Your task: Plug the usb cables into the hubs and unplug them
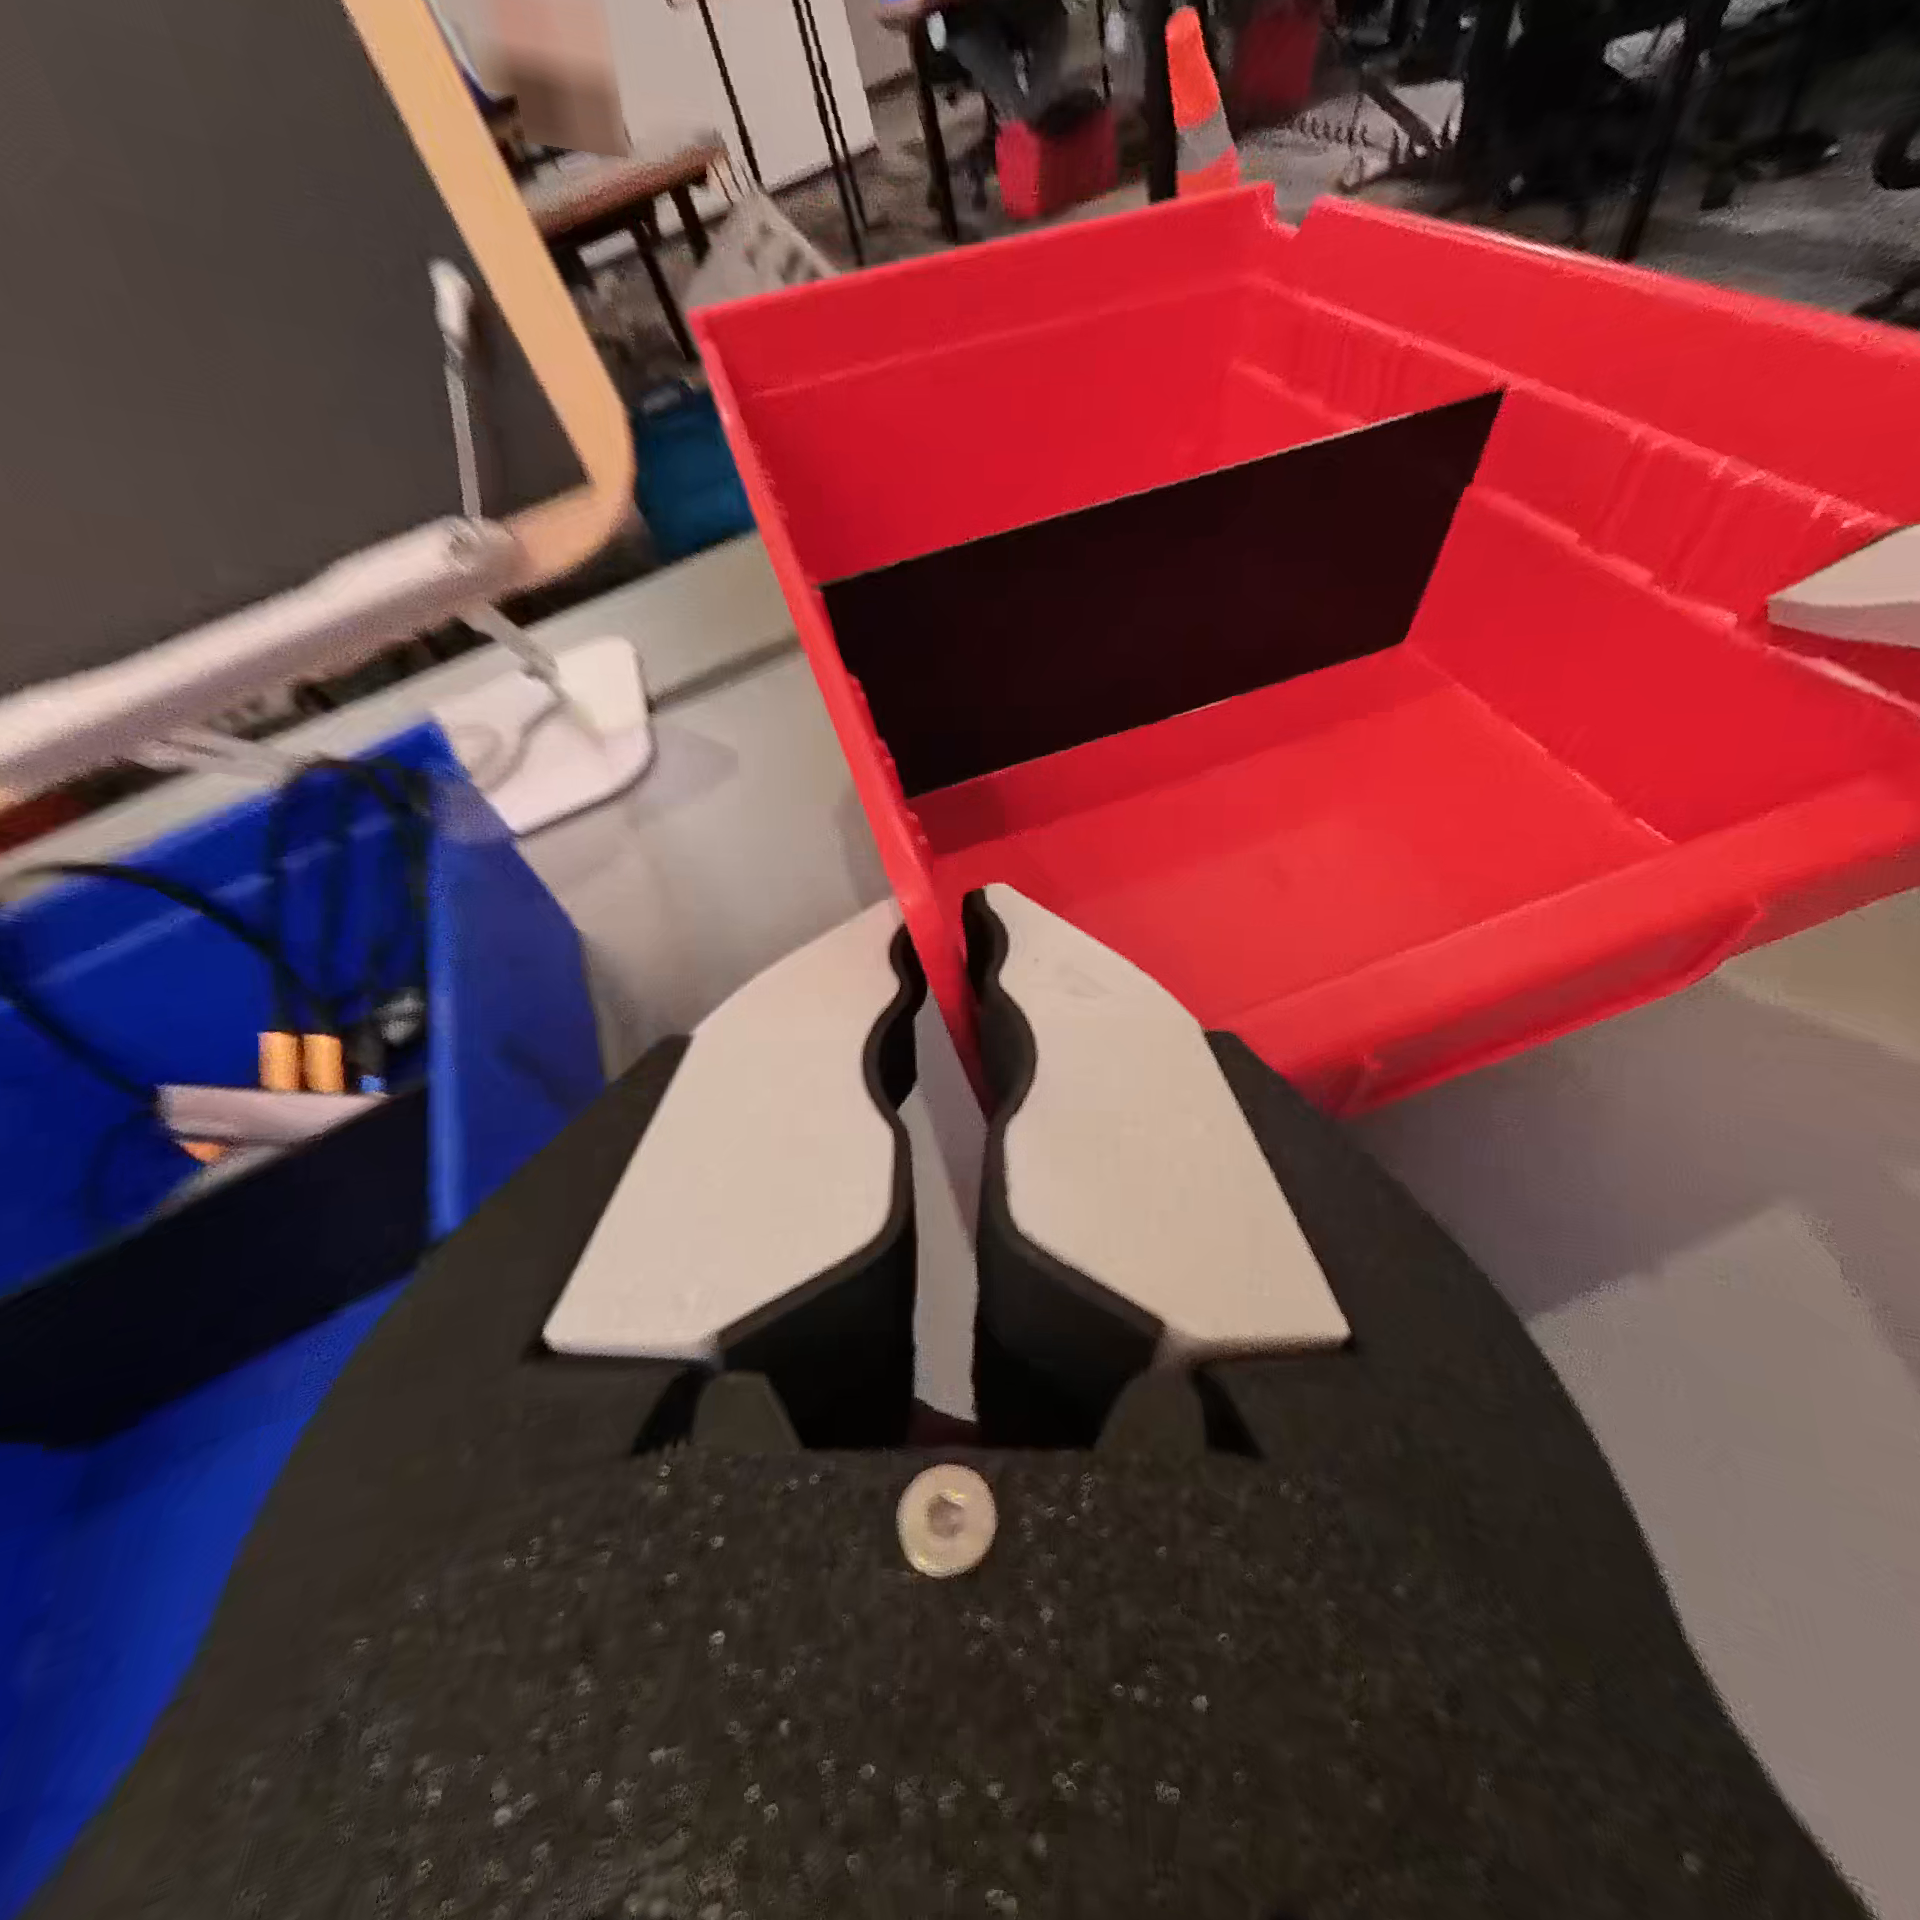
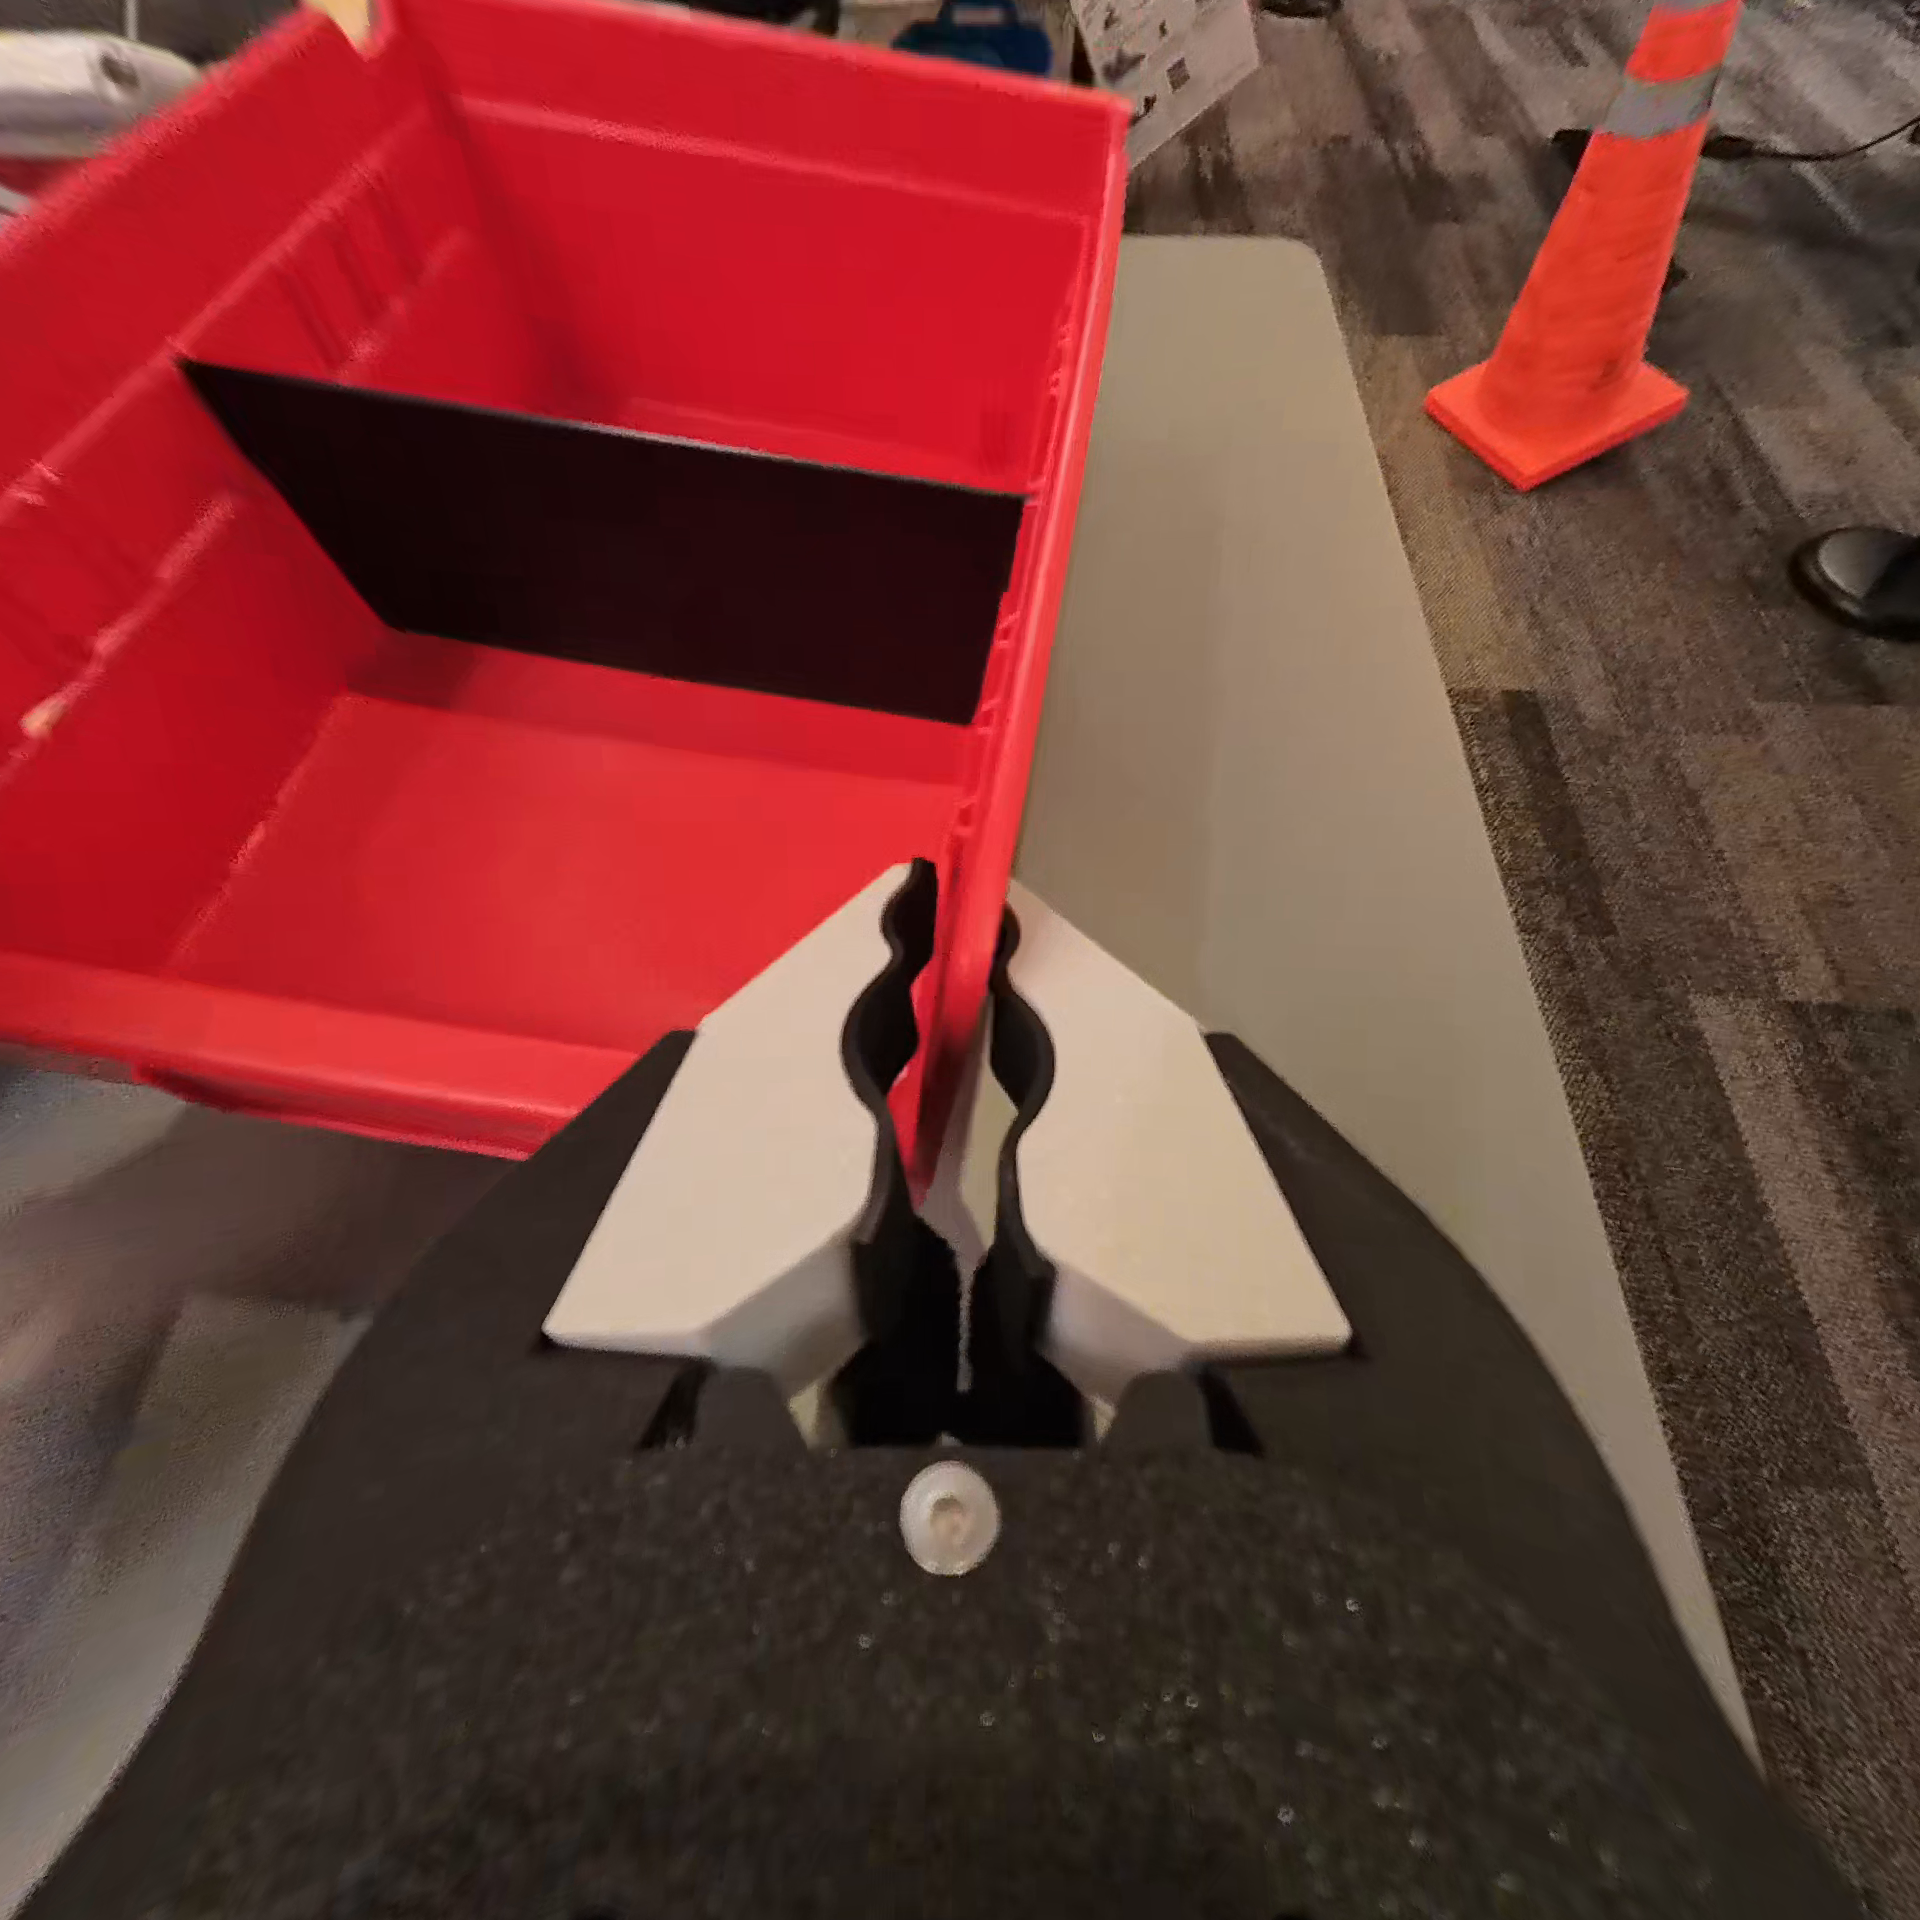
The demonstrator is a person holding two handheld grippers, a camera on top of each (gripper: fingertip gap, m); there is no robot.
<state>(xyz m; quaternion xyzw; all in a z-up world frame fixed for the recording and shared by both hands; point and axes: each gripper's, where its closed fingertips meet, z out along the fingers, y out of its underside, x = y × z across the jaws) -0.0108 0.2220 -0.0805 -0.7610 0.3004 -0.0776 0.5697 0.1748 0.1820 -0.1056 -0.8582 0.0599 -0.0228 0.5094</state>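
A red bin (image 1: 1143, 436) with a black divider (image 1: 1143, 582) across its middle sits in front of me; both its compartments are empty. My left gripper (image 1: 943, 925) is shut on the bin's left side wall near the front corner. My right gripper (image 2: 961, 894) is shut on the same bin's (image 2: 727, 260) right side wall near its front corner, and its fingertip shows in the left wrist view (image 1: 1849, 603). A blue bin (image 1: 499, 935) to the left holds black cables (image 1: 312, 914) and orange-tipped plugs (image 1: 301, 1060). No hub is clearly visible.
The bins are on a light grey table (image 2: 1226, 623), whose right edge is close to the red bin. More red plastic (image 1: 1662, 301) lies behind the bin. A white stand base (image 1: 561, 727) is at the back left. An orange cone (image 2: 1590, 270) stands on the carpet. About 20 centimeters separates my left fingertips from my right.
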